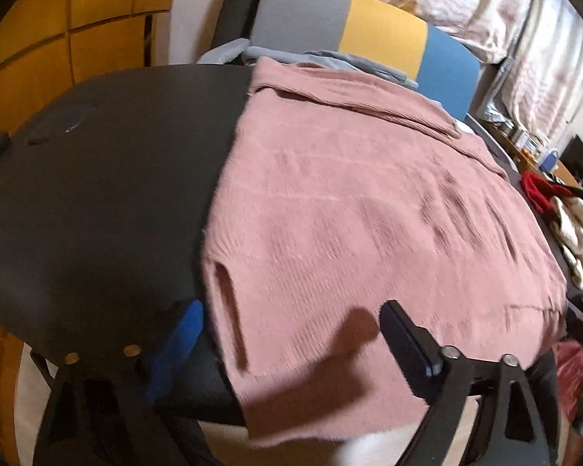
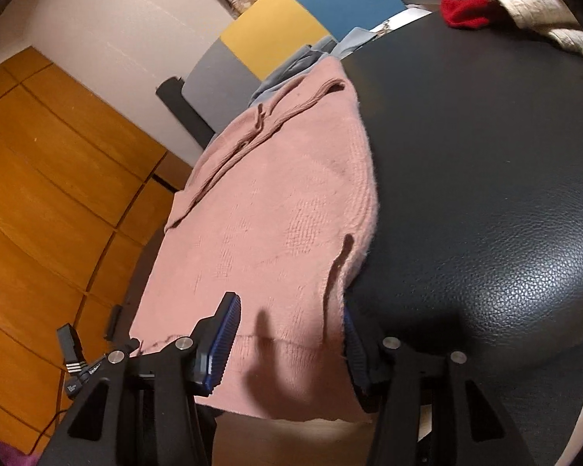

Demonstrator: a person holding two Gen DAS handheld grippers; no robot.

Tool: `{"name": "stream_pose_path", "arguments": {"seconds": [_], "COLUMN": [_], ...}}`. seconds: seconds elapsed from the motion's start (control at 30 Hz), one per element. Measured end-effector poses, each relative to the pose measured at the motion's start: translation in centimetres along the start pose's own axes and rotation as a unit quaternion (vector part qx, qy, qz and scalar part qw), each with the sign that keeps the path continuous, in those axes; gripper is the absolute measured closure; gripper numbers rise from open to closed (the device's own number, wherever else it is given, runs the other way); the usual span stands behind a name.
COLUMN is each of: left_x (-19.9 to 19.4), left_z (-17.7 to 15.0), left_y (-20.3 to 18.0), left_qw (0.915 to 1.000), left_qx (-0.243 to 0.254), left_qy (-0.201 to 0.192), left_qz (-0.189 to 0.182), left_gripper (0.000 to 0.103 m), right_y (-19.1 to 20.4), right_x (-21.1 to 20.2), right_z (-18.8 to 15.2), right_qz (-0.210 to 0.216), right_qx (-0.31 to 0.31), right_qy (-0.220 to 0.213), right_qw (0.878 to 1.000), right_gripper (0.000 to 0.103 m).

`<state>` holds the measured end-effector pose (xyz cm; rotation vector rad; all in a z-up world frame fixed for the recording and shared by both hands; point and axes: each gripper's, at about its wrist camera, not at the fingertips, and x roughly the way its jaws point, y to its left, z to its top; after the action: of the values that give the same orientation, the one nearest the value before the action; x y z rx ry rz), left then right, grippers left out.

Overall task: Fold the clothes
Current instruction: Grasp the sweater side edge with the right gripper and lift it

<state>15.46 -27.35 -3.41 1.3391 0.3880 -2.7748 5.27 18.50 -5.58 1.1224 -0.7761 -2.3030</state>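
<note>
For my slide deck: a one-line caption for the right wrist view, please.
Right hand-held gripper, jaws apart, straddles the near hem of a pink sweater spread on a black table.

Small warm-lit room, cluttered at the far side.
Black leather-textured worktop (image 2: 486,202). Behind it a chair back (image 1: 373,31) in grey, yellow and blue panels. Plain pale wall (image 2: 128,19); orange-brown wooden panelled cupboard doors (image 2: 46,178) to one side. Pale patterned curtains (image 1: 486,7) beyond the chair. A crowded desk (image 1: 532,147) under them, details too small.
</note>
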Motion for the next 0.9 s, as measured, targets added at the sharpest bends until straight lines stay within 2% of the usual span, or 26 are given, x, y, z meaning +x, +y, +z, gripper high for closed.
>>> {"name": "stream_pose_path", "arguments": {"seconds": [0.1,0.17,0.2,0.23,0.27,0.3,0.4,0.43,0.53,0.63,0.73,0.9], "left_x": [0.6,0.6,0.7,0.7,0.7,1.0,1.4,1.3,1.1,0.3,-1.0,-3.2], "left_z": [0.2,0.5,0.7,0.9,1.0,1.2,1.3,1.2,1.0,0.8,0.5,-0.7], "left_y": [-0.2,0.1,0.4,0.7,0.8,1.0,1.5,1.7,1.9,2.2,1.9,1.8], "left_qw": [0.9998,0.9997,0.9995,0.9991,0.9984,0.9973,0.9947,0.9944,0.9935,0.991,0.9916,0.9887], "left_qx": [0.015,0.003,-0.008,-0.022,-0.033,-0.045,-0.068,-0.07,-0.08,-0.099,-0.087,-0.085], "left_qy": [0.007,0.011,0.014,0.017,0.019,0.024,0.027,0.027,0.026,0.031,0.025,0.033], "left_qz": [-0.01,-0.02,-0.026,-0.033,-0.042,-0.052,-0.072,-0.075,-0.077,-0.084,-0.092,-0.119], "left_gripper": [0.025,0.041,0.046,0.058,0.076,0.081,0.085,0.088,0.092,0.093,0.093,0.093], "right_y": [0.3,0.4,0.4,0.5,0.8,1.2,2.9,2.7,1.9,0.7,0.4,-0.4], "right_x": [0.3,0.5,0.5,0.6,0.8,1.1,2.1,2.2,2.3,1.5,0.5,-1.0], "right_z": [-0.1,0.0,0.1,0.1,0.2,0.1,-0.5,-0.4,-0.2,-0.1,-0.6,-1.8], "right_qz": [-0.002,-0.008,-0.011,-0.019,-0.028,-0.038,-0.073,-0.07,-0.06,-0.012,0.025,0.095], "right_qx": [-0.011,-0.006,-0.002,-0.001,-0.008,-0.019,-0.078,-0.067,-0.034,0.013,0.036,0.085], "right_qy": [0.016,0.022,0.024,0.027,0.032,0.038,0.049,0.047,0.044,0.048,0.052,0.064], "right_qw": [1.0,1.0,1.0,0.999,0.999,0.998,0.993,0.994,0.997,0.999,0.998,0.99], "right_gripper": [0.056,0.057,0.058,0.063,0.067,0.078,0.086,0.091,0.093,0.094,0.094,0.094]}}
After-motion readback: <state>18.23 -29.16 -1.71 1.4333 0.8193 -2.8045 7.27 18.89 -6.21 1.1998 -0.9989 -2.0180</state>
